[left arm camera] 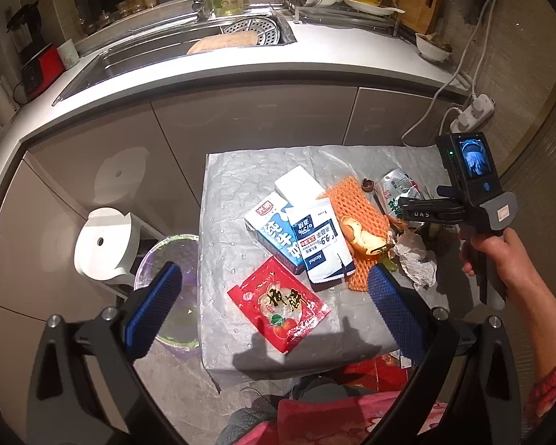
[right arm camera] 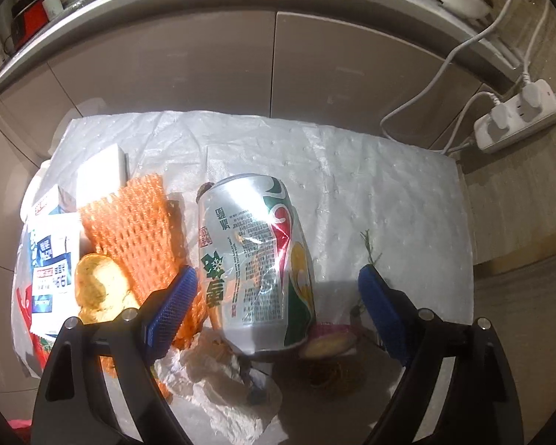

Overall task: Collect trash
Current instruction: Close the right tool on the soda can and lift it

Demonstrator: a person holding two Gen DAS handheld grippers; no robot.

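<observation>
Left of the dented silver drink can point(right arm camera: 257, 263), the left gripper point(left arm camera: 274, 296) hangs wide over a red sachet point(left arm camera: 280, 306); the right gripper point(right arm camera: 278, 296) straddles that can (pads not touching). All trash apparently remains on the grey-covered tabletop point(left arm camera: 241, 170).

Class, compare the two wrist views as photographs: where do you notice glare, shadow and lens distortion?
Right wrist view: strong glare on the crushed can and the grey table cover, washing out detail; a dark shadow below the can. Left wrist view: evener, dimmer light, with a gripper shadow near the red sachet. Both views: fisheye bends the countertop edge.
</observation>
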